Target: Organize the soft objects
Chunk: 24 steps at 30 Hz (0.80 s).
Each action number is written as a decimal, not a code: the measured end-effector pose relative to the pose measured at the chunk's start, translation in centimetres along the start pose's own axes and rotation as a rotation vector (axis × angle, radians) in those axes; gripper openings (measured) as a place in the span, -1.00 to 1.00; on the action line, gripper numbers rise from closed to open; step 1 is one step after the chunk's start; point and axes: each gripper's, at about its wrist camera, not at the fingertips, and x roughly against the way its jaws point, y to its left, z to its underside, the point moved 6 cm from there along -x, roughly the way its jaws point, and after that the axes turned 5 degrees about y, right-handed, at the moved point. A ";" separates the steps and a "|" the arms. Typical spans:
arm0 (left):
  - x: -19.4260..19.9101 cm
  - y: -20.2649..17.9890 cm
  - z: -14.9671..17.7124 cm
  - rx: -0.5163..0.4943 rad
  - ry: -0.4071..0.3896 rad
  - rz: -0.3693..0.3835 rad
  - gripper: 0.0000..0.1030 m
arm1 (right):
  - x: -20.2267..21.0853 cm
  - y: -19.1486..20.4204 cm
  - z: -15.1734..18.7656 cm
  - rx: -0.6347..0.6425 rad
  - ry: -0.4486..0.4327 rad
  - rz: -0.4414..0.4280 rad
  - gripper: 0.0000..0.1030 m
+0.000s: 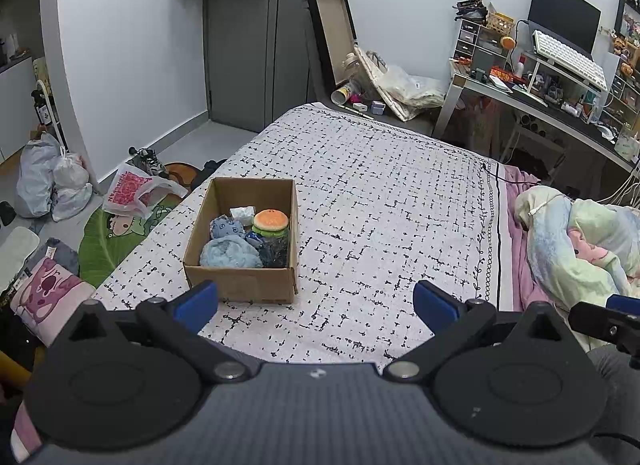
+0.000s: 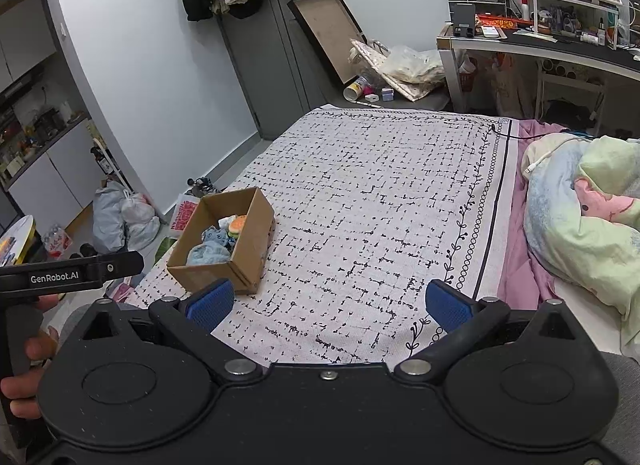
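- Soft objects sit packed in the cardboard box (image 1: pixel 244 261) near the left edge of the patterned bedspread (image 1: pixel 380 205): a plush hamburger (image 1: pixel 271 221), a light blue fluffy bundle (image 1: pixel 230 252), a blue plush (image 1: pixel 226 227), something white (image 1: pixel 242 212) at the back and a dark item (image 1: pixel 276 251) under the burger.
- My left gripper (image 1: pixel 316 299) hangs with jaws spread wide and nothing between them, just short of the box's near wall; one blue pad (image 1: pixel 198 299) overlaps the box's near left corner in its own view.
- My right gripper (image 2: pixel 328 303) is likewise spread and empty, over bare bedspread, well right of the box.
- I judge the sorting nearly done, since no loose soft thing lies on the bedspread.
- Risk: the box stands close to the bed's left edge, so a nudge from my left pad could shove it toward the floor.
- Risk: the burger rides high on the pile; pressing anything more in could tip it out.
- The pastel blanket (image 2: pixel 580 201) along the right edge might also count as soft; I cannot tell.
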 end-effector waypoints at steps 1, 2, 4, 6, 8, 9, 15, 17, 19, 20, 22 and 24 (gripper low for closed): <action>0.0 0.0 0.0 0.000 0.000 0.001 0.99 | 0.0 0.0 0.0 0.000 0.000 0.000 1.00; 0.0 0.0 0.0 0.000 0.001 0.001 0.99 | 0.0 0.0 0.0 0.000 0.001 -0.001 1.00; 0.0 0.0 0.0 0.000 0.001 0.000 0.99 | 0.0 0.0 0.0 0.000 0.001 0.001 1.00; 0.0 0.0 0.0 0.000 0.000 0.001 0.99 | 0.0 0.0 0.0 0.000 0.001 0.000 1.00; 0.0 0.0 0.0 0.000 0.001 0.000 0.99 | 0.0 0.0 0.0 0.000 0.000 0.000 1.00; 0.0 0.0 0.0 0.000 0.001 0.000 0.99 | 0.0 0.0 0.0 0.000 0.001 0.000 1.00; 0.0 -0.2 0.1 0.000 0.002 0.003 0.99 | 0.0 0.0 0.0 0.001 -0.001 0.001 1.00; 0.0 -0.3 0.3 -0.001 0.003 0.002 0.99 | 0.0 0.0 0.2 0.001 0.000 0.002 1.00; -0.1 -0.4 0.3 -0.001 0.003 0.003 0.99 | 0.0 0.0 0.2 0.001 0.003 0.004 1.00; -0.1 -0.4 0.3 -0.001 0.004 0.005 0.99 | 0.0 0.1 0.2 0.002 0.003 0.005 1.00; -0.1 -0.6 0.4 -0.002 0.004 0.009 0.99 | 0.0 0.1 0.2 0.001 0.004 0.005 1.00; 0.0 -0.5 0.5 -0.001 0.003 0.013 0.99 | 0.0 0.2 0.2 0.002 0.005 0.004 1.00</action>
